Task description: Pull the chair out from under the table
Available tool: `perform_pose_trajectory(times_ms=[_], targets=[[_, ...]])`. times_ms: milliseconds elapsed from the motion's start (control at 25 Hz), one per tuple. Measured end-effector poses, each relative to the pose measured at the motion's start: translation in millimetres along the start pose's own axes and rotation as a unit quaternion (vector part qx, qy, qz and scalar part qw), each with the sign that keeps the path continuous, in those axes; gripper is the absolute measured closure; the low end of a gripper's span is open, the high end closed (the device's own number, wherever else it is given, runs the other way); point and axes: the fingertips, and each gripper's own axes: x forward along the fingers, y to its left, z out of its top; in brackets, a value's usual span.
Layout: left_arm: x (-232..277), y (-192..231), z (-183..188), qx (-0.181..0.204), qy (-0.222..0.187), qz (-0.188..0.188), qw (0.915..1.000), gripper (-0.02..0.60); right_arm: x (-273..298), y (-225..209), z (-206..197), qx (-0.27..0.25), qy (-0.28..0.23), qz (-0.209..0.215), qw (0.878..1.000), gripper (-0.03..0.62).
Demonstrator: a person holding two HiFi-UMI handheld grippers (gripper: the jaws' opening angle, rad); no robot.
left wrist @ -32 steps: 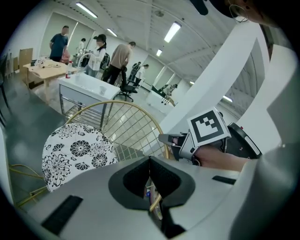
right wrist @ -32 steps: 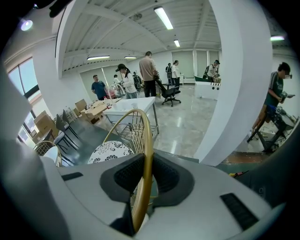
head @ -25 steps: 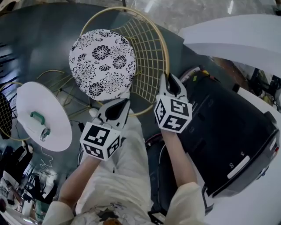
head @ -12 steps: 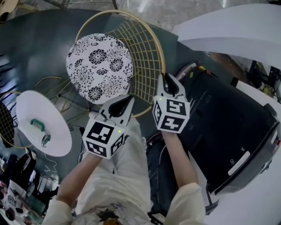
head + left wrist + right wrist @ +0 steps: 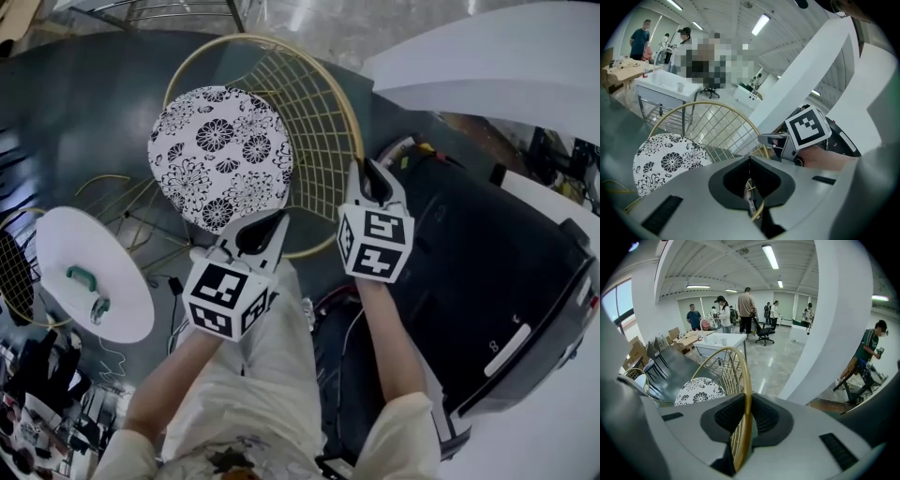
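A chair with a round black-and-white floral seat (image 5: 220, 155) and a gold wire back (image 5: 305, 122) stands on dark floor in front of me. My left gripper (image 5: 272, 221) is shut on the low part of the gold back rim (image 5: 761, 206), near the seat (image 5: 665, 161). My right gripper (image 5: 367, 169) grips the same rim further right. Its jaws have just been closing, and the gold rim (image 5: 745, 394) runs between the pads, which press on it. The seat (image 5: 699, 392) shows beyond.
A white round side table (image 5: 66, 234) bearing a teal-handled object (image 5: 80, 275) stands at left, another wire chair (image 5: 11, 262) beside it. A bulky black case (image 5: 487, 300) lies right of my legs. A large white surface (image 5: 487, 66) fills the upper right. Cables (image 5: 173, 281) lie on the floor.
Both grippers stay closed on the gold rim. They and the chair have shifted a little in the picture, with the seat slightly lower and nearer to me.
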Motion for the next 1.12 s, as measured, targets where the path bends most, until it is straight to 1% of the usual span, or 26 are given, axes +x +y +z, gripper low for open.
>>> perform_pose_trajectory(times_ms=[120,320,480,600,760,960,1120], targets=[[-20,18,-1,-0.002,0.000,-0.006,1.0000,0.573,0,19,3,0.001,0.000,-0.011,1.000,0.537],[-8,8,1,0.005,0.009,-0.014,0.9999,0.573,-1,-5,1,0.008,0.002,-0.024,1.000,0.537],[-13,19,3,0.000,0.005,-0.018,0.9998,0.573,0,2,2,0.013,0.009,-0.028,0.999,0.536],[-15,15,4,0.002,0.004,-0.025,0.9997,0.572,-5,1,1,0.013,0.008,-0.038,0.999,0.536],[-20,21,4,0.003,0.005,-0.033,0.9994,0.573,-6,5,1,0.017,0.009,-0.050,0.999,0.536],[-28,33,-6,0.003,0.009,-0.039,0.9992,0.573,-8,12,-7,0.024,0.012,-0.065,0.998,0.536],[-34,33,-1,0.006,0.012,-0.043,0.9990,0.574,-13,9,-5,0.031,0.016,-0.074,0.997,0.536]])
